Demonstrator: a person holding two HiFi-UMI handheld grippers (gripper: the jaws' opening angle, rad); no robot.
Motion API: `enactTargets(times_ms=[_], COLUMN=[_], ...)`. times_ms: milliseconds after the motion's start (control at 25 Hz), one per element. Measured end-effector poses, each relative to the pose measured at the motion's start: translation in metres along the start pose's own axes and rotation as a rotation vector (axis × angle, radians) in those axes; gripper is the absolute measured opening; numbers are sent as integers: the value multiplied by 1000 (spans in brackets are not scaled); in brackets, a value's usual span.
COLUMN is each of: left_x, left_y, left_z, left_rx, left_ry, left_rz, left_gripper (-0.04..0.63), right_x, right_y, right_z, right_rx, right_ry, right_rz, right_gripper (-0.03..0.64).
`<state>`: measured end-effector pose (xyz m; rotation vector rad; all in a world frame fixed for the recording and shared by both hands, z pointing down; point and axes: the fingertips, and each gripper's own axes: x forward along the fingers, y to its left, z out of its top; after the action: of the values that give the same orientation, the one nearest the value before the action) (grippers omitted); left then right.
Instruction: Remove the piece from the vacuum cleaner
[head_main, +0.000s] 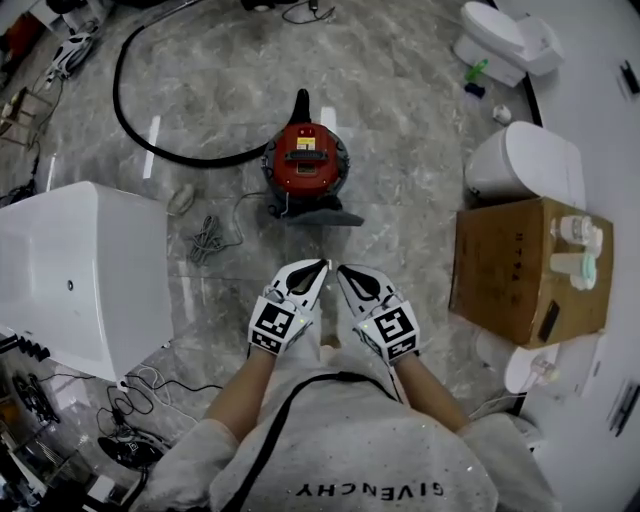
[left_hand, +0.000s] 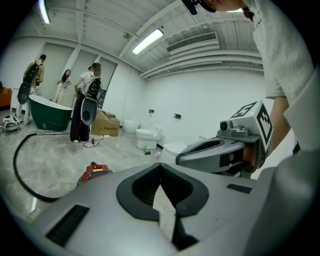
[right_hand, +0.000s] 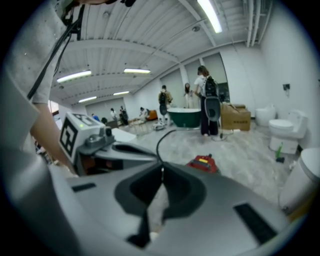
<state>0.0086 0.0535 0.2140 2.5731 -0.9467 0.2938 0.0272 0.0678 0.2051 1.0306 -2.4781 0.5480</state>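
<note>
Your left gripper (head_main: 322, 265) and right gripper (head_main: 340, 269) sit side by side in the lower middle, both squeezed shut on nothing. The red vacuum cleaner (head_main: 305, 160) stands on the floor above them, apart from both, with its black hose (head_main: 119, 70) curling to the upper left.

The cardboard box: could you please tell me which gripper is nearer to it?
Right. The right gripper is beside the cardboard box, apart from it; the left gripper lies on the right one's far side, farther off.
</note>
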Motion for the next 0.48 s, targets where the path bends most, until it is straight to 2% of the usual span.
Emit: enactTargets(times_ms=[240, 480], left_x=[24, 50], left_y=[38, 75], left_z=[-17, -53], left_rx=[0, -72], left_ry=[69, 94], left_rz=[-20, 34], left_gripper=[21, 21], right_x=[38, 69], right_y=[-23, -52], right_z=[-12, -41], right_rx=[10, 73], right_ry=[41, 92], right_rz=[-11, -24], right_gripper=[15, 15])
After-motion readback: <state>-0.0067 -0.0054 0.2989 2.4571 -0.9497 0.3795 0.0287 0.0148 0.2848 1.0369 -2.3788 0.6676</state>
